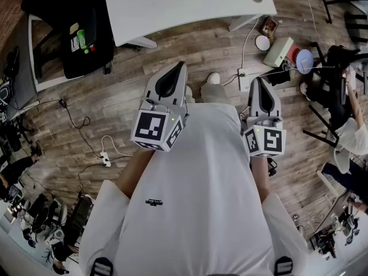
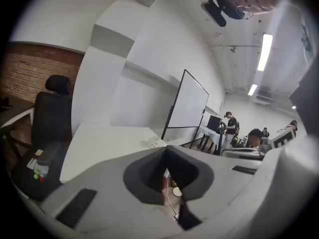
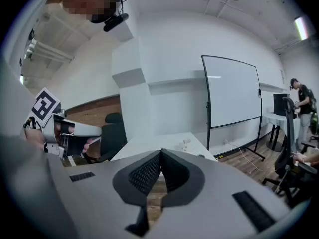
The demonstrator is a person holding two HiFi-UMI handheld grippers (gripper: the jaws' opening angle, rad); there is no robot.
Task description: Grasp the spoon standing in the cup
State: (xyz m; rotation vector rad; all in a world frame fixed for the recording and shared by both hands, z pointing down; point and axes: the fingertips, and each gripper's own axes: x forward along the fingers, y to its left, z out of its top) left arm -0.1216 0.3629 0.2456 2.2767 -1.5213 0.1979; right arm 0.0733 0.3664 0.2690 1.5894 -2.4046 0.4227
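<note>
On the white desk (image 3: 155, 143) ahead stands a small cup (image 3: 186, 144), well apart from both tools; its spoon is too small to make out. The left tool (image 1: 172, 76) and right tool (image 1: 260, 91) are held at the chest, jaws together on nothing. I judge the reach is unstarted: step closer, spread one tool's jaws early, straddle the handle above the rim, and close without nudging the cup.

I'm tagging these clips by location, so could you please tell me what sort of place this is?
Probably an open office or lab workspace: a white desk on a wood-plank floor, a whiteboard on a stand, a black office chair, and people farther back.
</note>
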